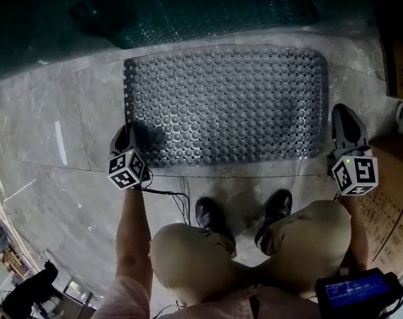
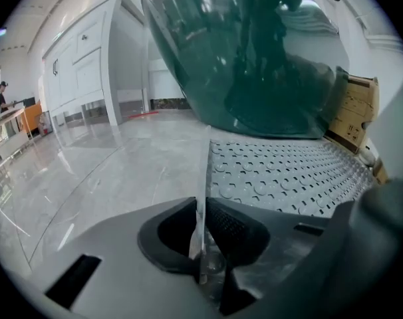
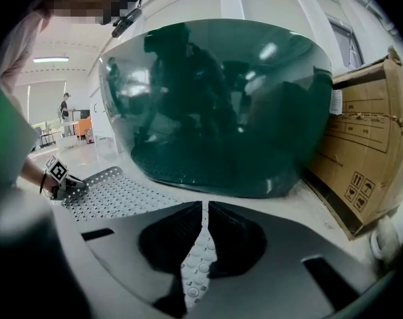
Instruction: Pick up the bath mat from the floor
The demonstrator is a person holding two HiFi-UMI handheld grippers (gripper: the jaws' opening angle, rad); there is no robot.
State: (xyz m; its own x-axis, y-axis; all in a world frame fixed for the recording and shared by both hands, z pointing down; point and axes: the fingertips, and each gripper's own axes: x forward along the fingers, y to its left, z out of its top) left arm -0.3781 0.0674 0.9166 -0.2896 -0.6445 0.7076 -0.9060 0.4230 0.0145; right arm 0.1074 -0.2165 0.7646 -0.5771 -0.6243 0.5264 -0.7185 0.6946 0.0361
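Grey studded bath mat, lying on the marble floor before a dark green tub. Left gripper pinches its left edge; right gripper pinches its right edge. Both grips look made; the lift remains.

**Hemmed in far and right, open to the left**

The dark green tub looms over the far edge of the bath mat and closes that side. Cardboard boxes crowd the mat's right end. The person's shoes stand near the front edge. Left of the mat the grey floor lies open, clear across to the white cabinets.
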